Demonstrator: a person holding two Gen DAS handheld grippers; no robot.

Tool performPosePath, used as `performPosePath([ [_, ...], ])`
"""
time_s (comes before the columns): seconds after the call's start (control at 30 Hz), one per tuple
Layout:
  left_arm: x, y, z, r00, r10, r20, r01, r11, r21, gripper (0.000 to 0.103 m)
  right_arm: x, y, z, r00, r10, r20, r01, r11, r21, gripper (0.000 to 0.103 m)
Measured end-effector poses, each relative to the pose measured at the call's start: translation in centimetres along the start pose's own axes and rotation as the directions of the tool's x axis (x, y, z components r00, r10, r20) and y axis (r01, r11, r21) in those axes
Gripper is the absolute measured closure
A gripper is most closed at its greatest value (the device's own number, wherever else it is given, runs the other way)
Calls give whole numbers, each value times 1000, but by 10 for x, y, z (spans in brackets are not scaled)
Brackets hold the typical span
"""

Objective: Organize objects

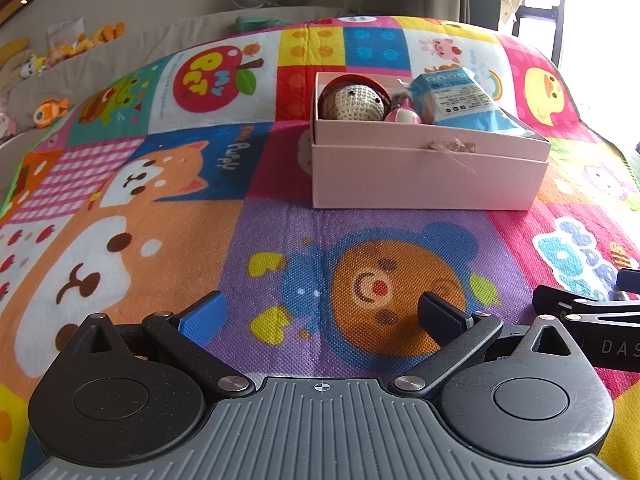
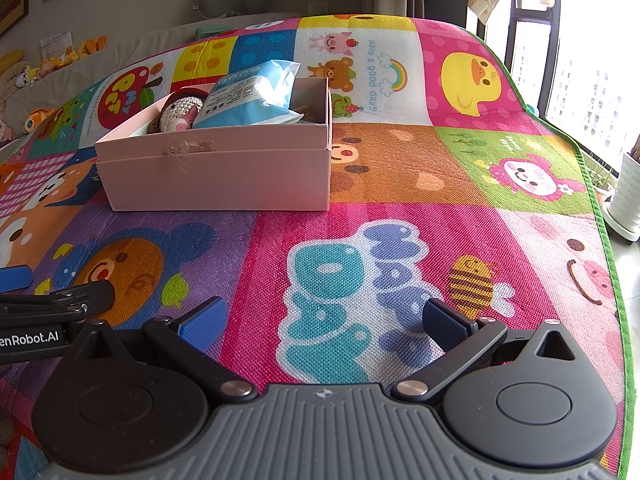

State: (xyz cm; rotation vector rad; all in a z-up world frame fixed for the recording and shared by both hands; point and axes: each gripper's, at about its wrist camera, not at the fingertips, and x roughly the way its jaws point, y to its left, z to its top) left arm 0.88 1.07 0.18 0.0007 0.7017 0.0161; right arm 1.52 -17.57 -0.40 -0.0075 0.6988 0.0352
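Note:
A pink cardboard box [image 1: 428,176] stands on the colourful play mat [image 1: 160,208]; it also shows in the right wrist view [image 2: 216,176]. Inside lie a crocheted doll [image 1: 354,100], a small pink toy [image 1: 404,114] and a blue packet [image 1: 460,98]; the right wrist view shows the doll [image 2: 176,114] and the packet [image 2: 252,94] too. My left gripper [image 1: 322,314] is open and empty, low over the mat in front of the box. My right gripper [image 2: 324,316] is open and empty, to the right of the left one.
The mat's green right edge [image 2: 600,208] drops to the floor by a window and a white pot [image 2: 630,200]. Plush toys [image 1: 52,110] lie on a grey couch at the far left. The other gripper shows at each view's edge [image 1: 592,312].

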Motion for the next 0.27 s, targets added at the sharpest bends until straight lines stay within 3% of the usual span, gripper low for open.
performPosePath([
  [0.27,0,1,0,1000,1,0,-1,1000,0,0,0,0,0,1000,0,0,0,1000,0,0],
])
